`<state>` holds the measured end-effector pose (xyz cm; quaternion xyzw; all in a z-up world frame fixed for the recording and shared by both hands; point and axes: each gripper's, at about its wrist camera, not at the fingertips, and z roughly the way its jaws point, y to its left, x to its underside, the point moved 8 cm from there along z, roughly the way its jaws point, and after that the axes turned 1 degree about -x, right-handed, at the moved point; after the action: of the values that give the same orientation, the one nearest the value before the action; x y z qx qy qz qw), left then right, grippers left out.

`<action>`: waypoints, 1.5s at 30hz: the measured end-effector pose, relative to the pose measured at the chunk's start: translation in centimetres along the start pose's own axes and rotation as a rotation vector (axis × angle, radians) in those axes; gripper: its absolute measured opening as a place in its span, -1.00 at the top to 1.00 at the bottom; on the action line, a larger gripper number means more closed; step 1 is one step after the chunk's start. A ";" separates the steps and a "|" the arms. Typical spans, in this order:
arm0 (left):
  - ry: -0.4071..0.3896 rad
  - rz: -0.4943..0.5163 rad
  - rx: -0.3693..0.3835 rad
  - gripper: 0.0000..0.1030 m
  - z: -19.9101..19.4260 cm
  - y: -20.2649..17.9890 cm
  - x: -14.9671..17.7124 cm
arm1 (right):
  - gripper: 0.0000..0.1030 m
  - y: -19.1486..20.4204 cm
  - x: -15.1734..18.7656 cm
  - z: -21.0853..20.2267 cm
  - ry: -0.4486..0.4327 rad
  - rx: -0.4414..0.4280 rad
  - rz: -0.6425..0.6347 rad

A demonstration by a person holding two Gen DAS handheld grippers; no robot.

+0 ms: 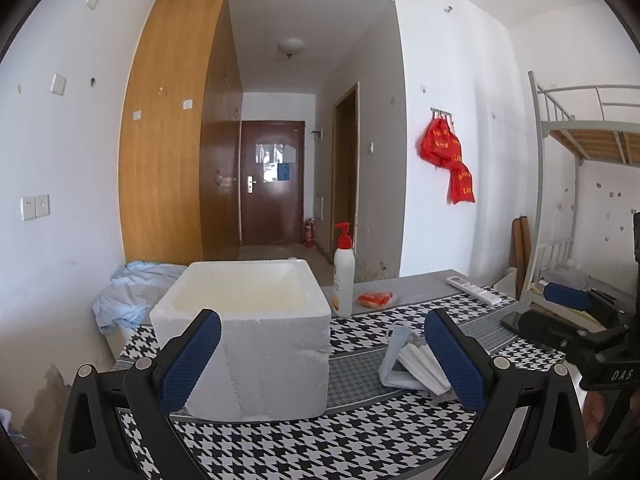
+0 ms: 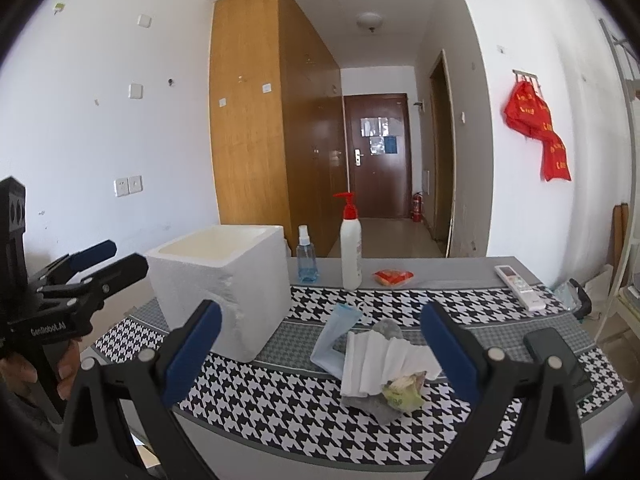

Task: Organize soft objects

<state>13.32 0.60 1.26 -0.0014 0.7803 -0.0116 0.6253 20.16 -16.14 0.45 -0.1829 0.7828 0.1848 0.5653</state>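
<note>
A white foam box (image 1: 256, 320) stands open-topped on the houndstooth tablecloth (image 1: 352, 440), right in front of my left gripper (image 1: 324, 360), which is open and holds nothing. To the box's right lies a small pile: a light-blue face mask (image 2: 334, 336), folded white tissue (image 2: 380, 364), a grey cloth (image 2: 370, 402) and a crumpled yellow-green wrapper (image 2: 402, 392). My right gripper (image 2: 322, 354) is open and empty, just short of the pile. The same foam box (image 2: 228, 280) sits left of the pile. The left gripper (image 2: 112, 260) shows at the left edge, held by a hand.
Along the table's far side stand a blue spray bottle (image 2: 307, 256), a red-pump lotion bottle (image 2: 351, 252), an orange packet (image 2: 394, 277) and a white remote (image 2: 519, 286). A black phone (image 2: 556, 356) lies near the right edge. Crumpled blue fabric (image 1: 128, 296) sits left of the box.
</note>
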 end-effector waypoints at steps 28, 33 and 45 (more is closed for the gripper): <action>0.106 0.005 0.114 -0.98 3.1 -4.0 3.4 | -0.96 -3.9 3.0 0.2 0.070 0.081 0.026; 0.118 0.004 0.142 -0.98 3.7 -4.9 3.6 | -0.96 -4.8 3.4 0.0 0.080 0.097 0.040; 0.169 0.028 0.173 -0.98 5.4 -6.7 4.6 | -0.96 -6.4 4.1 0.4 0.108 0.111 0.064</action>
<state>17.46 -6.29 -4.22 0.0642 0.8262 -0.0702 0.5553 22.44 -21.79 -4.14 -0.1359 0.8266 0.1488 0.5254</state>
